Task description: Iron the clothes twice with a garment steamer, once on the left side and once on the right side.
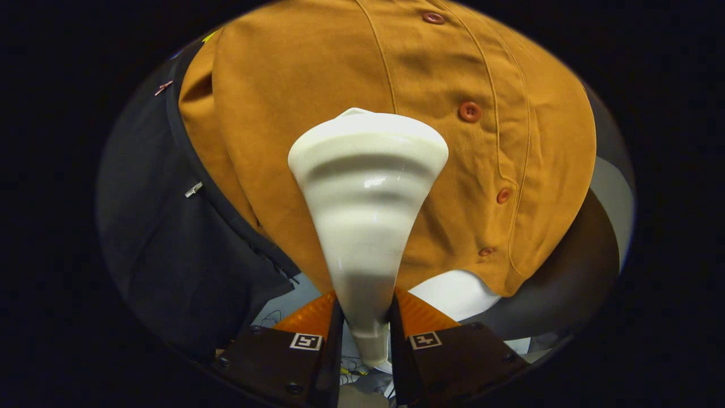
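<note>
A: Garment steamer, glossy white and cone-shaped (367,215) — we see its narrow neck pinched by both fingers of the gripper (365,334), long axis running straight ahead, wide head pointing at the cloth.

B: Leftmost we see a dark navy zippered jacket (170,226); beside it hangs the mustard-orange buttoned shirt (351,73), the head close against its left panel, the button row (469,111) further right.

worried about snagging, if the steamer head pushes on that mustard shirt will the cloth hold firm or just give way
Likely it gives: the mustard shirt hangs loose with soft folds, so it looks floppy. The buttons may catch the steamer head's wide rim. The gripper is shut on the glossy neck, which might slip.
</note>
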Available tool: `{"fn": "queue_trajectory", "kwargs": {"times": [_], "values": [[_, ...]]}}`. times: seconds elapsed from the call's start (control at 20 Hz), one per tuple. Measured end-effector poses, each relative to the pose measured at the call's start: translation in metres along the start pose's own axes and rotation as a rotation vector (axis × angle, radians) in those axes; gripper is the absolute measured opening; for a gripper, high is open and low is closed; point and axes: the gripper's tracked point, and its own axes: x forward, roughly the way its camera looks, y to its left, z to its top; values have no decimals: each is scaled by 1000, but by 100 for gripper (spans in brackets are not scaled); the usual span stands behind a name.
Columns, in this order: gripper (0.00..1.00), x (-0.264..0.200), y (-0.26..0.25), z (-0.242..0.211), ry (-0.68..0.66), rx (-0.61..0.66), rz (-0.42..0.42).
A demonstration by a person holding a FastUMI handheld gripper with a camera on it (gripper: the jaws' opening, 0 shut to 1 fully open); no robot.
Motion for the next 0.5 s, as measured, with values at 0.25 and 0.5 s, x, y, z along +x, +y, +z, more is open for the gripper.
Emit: {"fn": "queue_trajectory", "kwargs": {"times": [0.25, 0.5], "values": [[41, -33, 4, 15, -86, -36, 12], [41, -107, 0, 88, -361, -87, 26]]}}
